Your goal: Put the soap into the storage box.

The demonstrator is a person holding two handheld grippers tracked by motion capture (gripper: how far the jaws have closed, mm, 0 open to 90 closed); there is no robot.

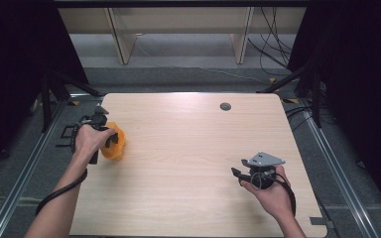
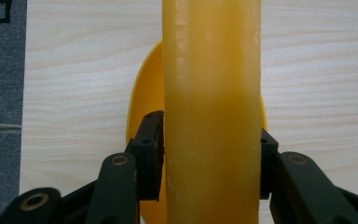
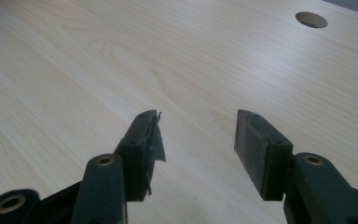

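Gripping a yellow cup [image 2: 212,112] near the table [image 1: 188,163] edge, the left gripper [image 1: 110,140] apparently barely presses; slackening could drop it. Right gripper [image 3: 198,140] jaws stand apart, empty.

Orange-yellow plastic cup [image 1: 114,145], glossy and slightly translucent, at left-centre of the high view near the left edge of the counter [image 1: 188,163]. In the left gripper view it runs as a tall smooth column [image 2: 212,112] up the middle of the frame, with a thin yellow rim curving out at its left side. Exact tilt can't be told.
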